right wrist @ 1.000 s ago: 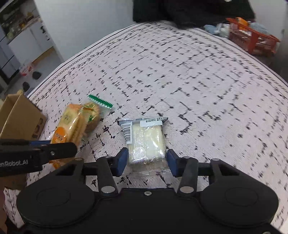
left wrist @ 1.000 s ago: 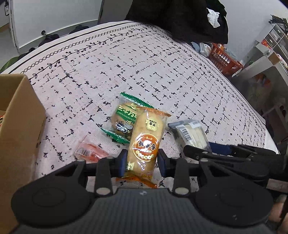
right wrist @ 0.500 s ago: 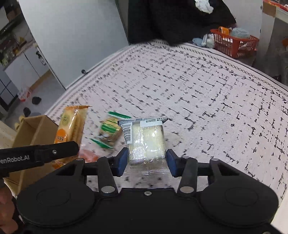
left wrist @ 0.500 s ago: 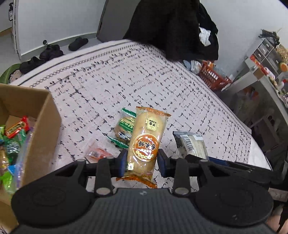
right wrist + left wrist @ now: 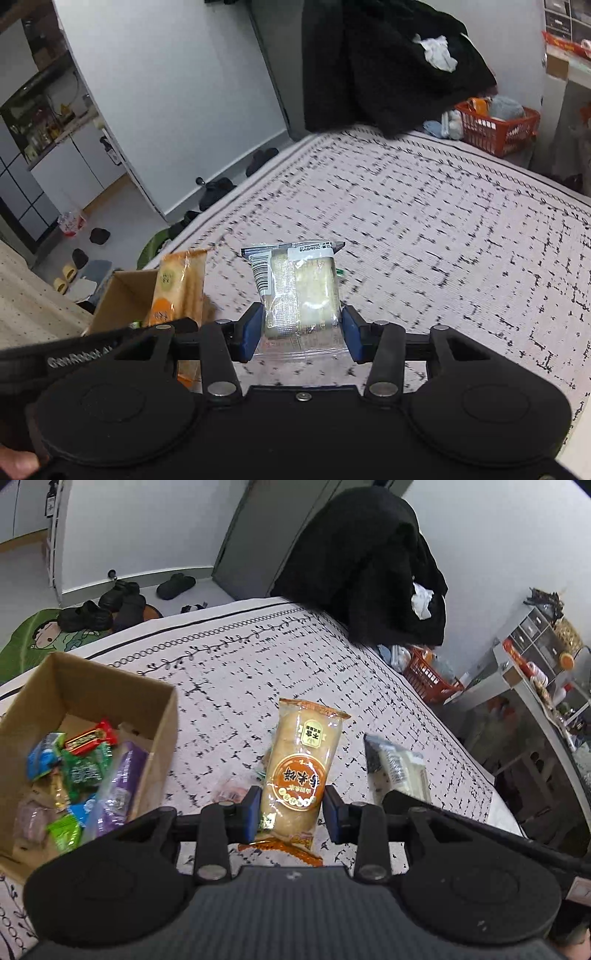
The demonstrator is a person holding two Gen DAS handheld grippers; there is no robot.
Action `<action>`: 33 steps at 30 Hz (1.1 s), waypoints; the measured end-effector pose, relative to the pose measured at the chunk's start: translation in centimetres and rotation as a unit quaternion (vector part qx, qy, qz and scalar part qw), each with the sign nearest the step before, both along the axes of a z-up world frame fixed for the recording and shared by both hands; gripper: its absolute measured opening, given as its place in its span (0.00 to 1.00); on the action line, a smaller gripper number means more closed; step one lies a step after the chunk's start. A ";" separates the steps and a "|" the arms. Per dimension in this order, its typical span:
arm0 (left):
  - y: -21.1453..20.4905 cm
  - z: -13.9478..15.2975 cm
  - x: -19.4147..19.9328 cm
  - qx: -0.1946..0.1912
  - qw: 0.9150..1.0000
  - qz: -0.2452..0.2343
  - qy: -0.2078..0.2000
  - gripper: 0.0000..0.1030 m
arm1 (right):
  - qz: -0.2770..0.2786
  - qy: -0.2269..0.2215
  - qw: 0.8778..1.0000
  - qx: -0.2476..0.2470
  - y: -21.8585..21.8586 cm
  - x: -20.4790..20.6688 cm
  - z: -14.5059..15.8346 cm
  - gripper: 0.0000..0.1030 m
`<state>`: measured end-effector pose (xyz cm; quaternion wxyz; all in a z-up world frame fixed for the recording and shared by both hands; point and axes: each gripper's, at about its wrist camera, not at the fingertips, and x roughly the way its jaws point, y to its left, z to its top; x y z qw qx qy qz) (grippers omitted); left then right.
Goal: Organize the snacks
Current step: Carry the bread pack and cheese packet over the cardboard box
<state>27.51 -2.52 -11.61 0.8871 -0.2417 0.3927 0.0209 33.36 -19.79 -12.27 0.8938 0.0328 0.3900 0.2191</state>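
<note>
Left tongs (image 5: 291, 814) clamped on the orange rice-cracker packet (image 5: 300, 764), right tongs (image 5: 300, 334) clamped on the clear-wrapped pale cake (image 5: 301, 291), both lifted above the bed (image 5: 443, 229) near the cardboard box (image 5: 162, 731); both packets likely light, crushable, best gripped across the lower body.

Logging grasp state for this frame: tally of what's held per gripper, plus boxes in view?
Orange-wrapped cake bar, shut in the left gripper: 1
Clear-wrapped white pastry, shut in the right gripper: 1
Cardboard box with loose snacks: 1
Total: 3
</note>
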 end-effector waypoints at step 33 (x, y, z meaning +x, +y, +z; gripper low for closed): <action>12.9 -1.4 -1.9 -0.043 0.990 0.133 0.017 0.33 | 0.035 -0.004 0.998 -0.042 14.8 -2.2 -0.2 0.43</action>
